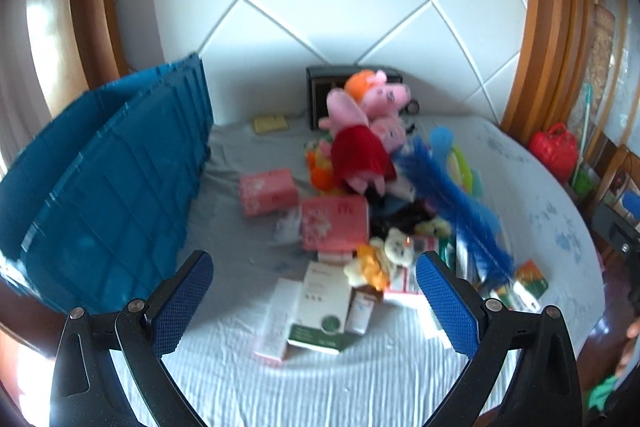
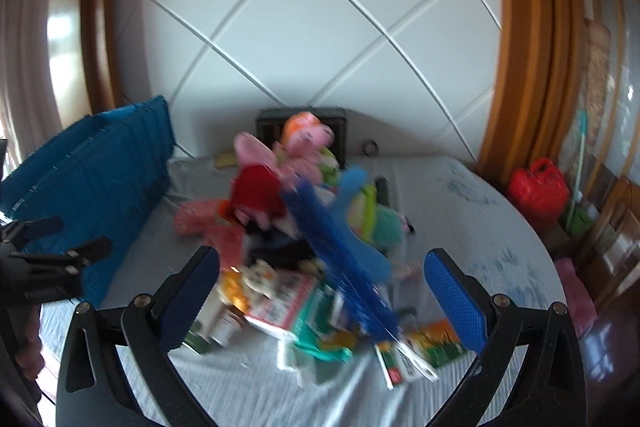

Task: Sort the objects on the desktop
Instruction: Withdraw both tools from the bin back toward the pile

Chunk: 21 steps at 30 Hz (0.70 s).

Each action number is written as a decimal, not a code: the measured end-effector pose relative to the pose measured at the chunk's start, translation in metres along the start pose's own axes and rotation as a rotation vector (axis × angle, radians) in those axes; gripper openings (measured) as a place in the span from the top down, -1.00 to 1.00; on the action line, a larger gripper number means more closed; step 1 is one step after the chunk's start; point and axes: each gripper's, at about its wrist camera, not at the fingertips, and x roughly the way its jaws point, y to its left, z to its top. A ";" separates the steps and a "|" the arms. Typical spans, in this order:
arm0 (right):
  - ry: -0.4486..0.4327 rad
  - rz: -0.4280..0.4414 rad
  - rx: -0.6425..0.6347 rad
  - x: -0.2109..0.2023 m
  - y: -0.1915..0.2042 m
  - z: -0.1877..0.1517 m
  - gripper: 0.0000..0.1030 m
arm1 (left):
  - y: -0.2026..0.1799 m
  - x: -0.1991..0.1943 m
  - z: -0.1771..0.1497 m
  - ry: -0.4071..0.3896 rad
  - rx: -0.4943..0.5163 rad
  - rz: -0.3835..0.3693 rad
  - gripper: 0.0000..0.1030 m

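A heap of mixed objects lies on a round table with a pale striped cloth (image 1: 280, 387). Pink pig plush toys (image 1: 368, 123) (image 2: 280, 163) top the heap. Pink packs (image 1: 334, 223), white and green boxes (image 1: 320, 311) and a small bear toy (image 1: 396, 247) lie nearer. A blue feathery brush (image 1: 452, 203) (image 2: 344, 251) slants across the pile. My left gripper (image 1: 314, 303) is open above the near boxes, holding nothing. My right gripper (image 2: 322, 291) is open over the brush and cartons, also holding nothing. Both views are blurred.
A large blue plastic crate (image 1: 104, 187) (image 2: 92, 171) stands at the table's left. A dark box (image 1: 324, 83) sits behind the plush toys against the white padded wall. A red bag (image 1: 554, 147) (image 2: 538, 191) rests off the table's right side. My left gripper (image 2: 52, 263) shows at the right wrist view's left edge.
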 end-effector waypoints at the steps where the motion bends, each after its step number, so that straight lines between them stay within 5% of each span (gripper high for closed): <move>1: 0.021 -0.010 0.017 0.004 -0.014 -0.010 -1.00 | 0.000 0.007 -0.005 0.017 -0.003 0.003 -1.00; 13: 0.212 -0.087 0.155 0.058 -0.098 -0.086 -1.00 | 0.028 0.105 -0.056 0.201 0.014 0.061 -1.00; 21: 0.291 -0.107 0.189 0.112 -0.105 -0.088 -1.00 | 0.023 0.157 -0.034 0.239 0.013 0.048 -1.00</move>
